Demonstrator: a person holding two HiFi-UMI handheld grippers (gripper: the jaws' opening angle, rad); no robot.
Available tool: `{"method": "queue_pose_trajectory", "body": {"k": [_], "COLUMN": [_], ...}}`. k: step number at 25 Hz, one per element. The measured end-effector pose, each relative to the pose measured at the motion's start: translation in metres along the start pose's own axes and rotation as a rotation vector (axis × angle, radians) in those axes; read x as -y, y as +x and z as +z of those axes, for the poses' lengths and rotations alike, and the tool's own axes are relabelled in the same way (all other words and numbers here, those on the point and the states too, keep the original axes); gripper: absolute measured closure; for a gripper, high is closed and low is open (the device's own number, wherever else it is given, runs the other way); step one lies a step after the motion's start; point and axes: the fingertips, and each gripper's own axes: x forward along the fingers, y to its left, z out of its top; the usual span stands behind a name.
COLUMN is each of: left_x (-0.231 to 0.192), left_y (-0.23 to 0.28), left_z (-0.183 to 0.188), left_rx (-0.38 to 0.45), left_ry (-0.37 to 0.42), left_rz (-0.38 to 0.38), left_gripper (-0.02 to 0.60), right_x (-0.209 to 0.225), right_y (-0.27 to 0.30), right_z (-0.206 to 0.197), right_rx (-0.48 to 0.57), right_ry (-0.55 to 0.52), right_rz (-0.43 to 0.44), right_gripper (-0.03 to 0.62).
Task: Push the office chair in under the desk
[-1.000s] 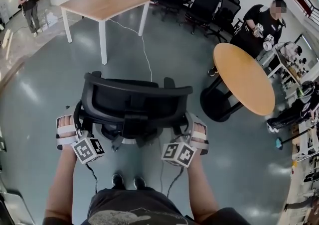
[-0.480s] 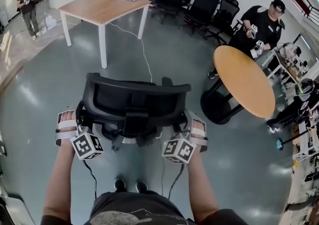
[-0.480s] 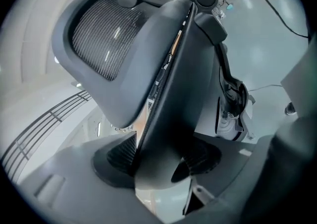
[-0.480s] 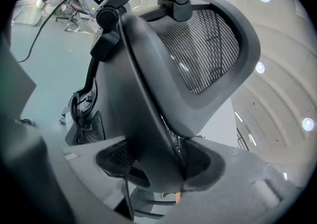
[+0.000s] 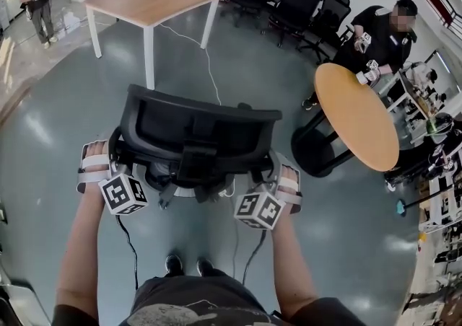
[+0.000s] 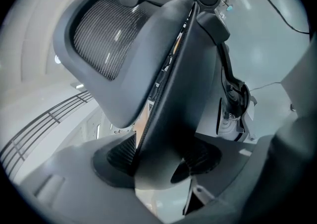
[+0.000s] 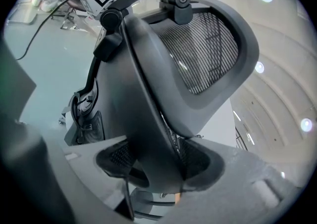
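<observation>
Black mesh and moulded grey plastic fill the head view: the office chair stands on the glossy grey-green floor right in front of me, its curved backrest towards me. It is well apart from the desk, a rectangular pale wood top on white legs farther ahead. A round wooden table on a dark pedestal sits off to the right. My left gripper is at the backrest's left edge and my right gripper at its right edge.

In the left gripper view, the smooth, rounded rim of the backrest runs straight down between my jaws. The ribbed black pads are clenched on it from either side. Above, the woven mesh panel curves inside its frame.

In the right gripper view it is the same: the ribbed pads press on the opposite rim, the mesh bowing away above them.
</observation>
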Motion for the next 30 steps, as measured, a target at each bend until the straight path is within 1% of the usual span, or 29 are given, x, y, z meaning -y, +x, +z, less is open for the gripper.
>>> {"method": "queue_pose_trajectory", "body": {"k": [5,10,13,15,19,25,27,30], "left_x": [-0.004,-0.013,-0.004,0.001,-0.017,-0.047,-0.053,-0.051], "left_y": [0.017,0.049,0.042,0.051,0.101,0.156,0.168,0.169], "left_z": [0.006,0.009,0.008,0.011,0.028,0.056,0.066,0.07], "left_rx": [0.025,0.027,0.032,0.029,0.018,-0.007,-0.014,-0.029], "left_ry": [0.011,0.017,0.024,0.02,0.022,0.024,0.026,0.019], "left_rz": [-0.004,-0.025,-0.013,-0.007,-0.011,-0.036,-0.032,-0.024], "left_gripper": [0.282,0.284,0.284,0.284,0.282,0.287,0.287,0.287], "right_x": [0.005,0.013,0.007,0.006,0.031,0.072,0.084,0.088], "right_y": [0.012,0.043,0.039,0.05,0.103,0.163,0.178,0.186], "right_z": [-0.002,0.002,-0.003,-0.008,-0.011,-0.012,-0.017,-0.02], "right_rx": [-0.018,-0.025,-0.026,-0.025,-0.021,-0.009,-0.004,0.009], "right_ry": [0.009,0.007,0.008,0.006,0.005,0.002,-0.001,-0.004], "right_rz": [-0.016,-0.02,-0.019,-0.02,-0.014,-0.011,-0.007,-0.008], "right_gripper": [0.345,0.345,0.345,0.345,0.345,0.345,0.345,0.345]}}
